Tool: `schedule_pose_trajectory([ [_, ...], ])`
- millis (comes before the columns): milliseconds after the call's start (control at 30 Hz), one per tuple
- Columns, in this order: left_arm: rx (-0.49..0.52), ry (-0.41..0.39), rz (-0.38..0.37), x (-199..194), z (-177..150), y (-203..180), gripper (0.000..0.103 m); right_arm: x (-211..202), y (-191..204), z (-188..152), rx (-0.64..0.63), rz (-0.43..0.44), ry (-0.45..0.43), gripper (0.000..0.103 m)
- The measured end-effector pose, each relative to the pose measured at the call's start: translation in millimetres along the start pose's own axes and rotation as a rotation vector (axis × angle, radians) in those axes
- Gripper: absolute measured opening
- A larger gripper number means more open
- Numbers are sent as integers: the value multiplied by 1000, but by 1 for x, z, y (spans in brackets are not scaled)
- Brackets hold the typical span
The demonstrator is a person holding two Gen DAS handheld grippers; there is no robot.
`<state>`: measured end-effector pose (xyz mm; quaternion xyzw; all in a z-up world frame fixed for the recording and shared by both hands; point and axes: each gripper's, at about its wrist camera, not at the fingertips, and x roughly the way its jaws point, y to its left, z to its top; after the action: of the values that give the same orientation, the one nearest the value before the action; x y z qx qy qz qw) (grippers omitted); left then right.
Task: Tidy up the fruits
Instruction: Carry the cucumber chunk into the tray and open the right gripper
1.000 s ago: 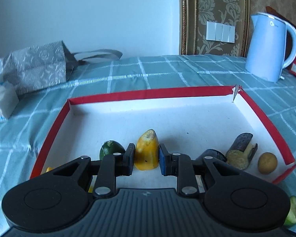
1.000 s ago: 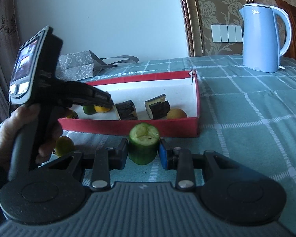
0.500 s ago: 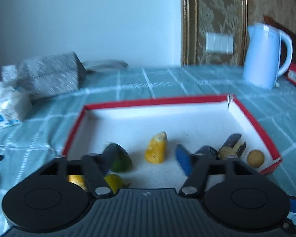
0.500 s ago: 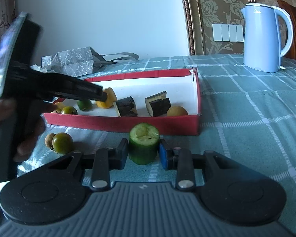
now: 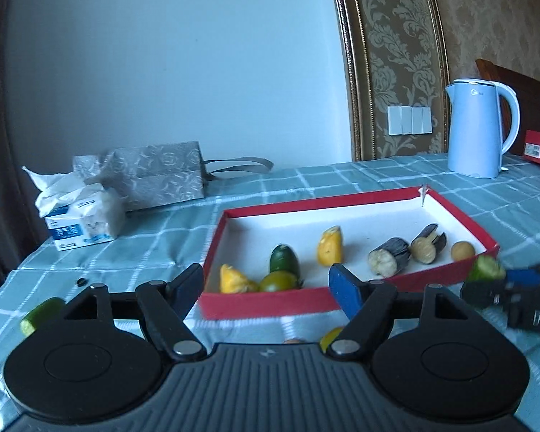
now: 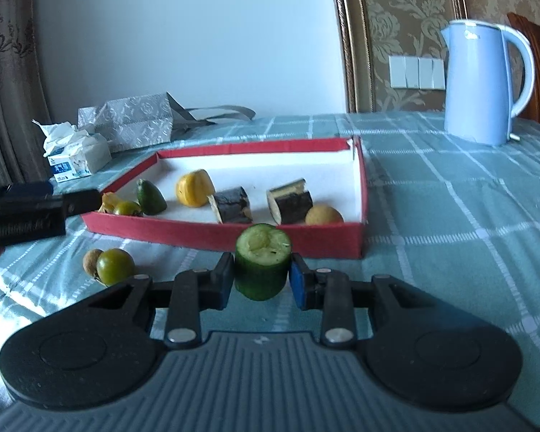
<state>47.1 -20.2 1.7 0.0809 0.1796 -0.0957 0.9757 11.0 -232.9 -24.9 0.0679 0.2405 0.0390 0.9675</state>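
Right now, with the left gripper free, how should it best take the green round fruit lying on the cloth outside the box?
Probably from above, pads across its widest middle: the green round fruit sits low on the cloth with a brown fruit touching one side, so span the free sides. The left gripper is open.

1. I count one red tray (image 6: 230, 234).
2. Two yellow wedges (image 6: 194, 188) in it.
3. Two eggplant chunks (image 6: 232, 204).
4. Two cucumber pieces (image 6: 262, 262): one at my right jaws, one on the cloth far left.
5. Two green round fruits (image 6: 115, 265): one in the tray, one near.
6. One kettle (image 6: 480, 82).
7. One tissue pack (image 6: 77, 156).
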Motion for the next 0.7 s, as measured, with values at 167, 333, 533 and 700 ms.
schedule_pose_trajectory([
  [167,-52,46,-18,12,-5,12,77,4,16,15,-58,5,-5,31],
  [333,-135,113,-22,25,-14,29,77,21,43,41,-138,23,-21,31],
  [533,-170,129,-9,27,-18,37,77,70,59,57,-169,49,67,31],
  [700,-180,155,5,33,-18,40,77,87,68,57,-209,35,76,31],
])
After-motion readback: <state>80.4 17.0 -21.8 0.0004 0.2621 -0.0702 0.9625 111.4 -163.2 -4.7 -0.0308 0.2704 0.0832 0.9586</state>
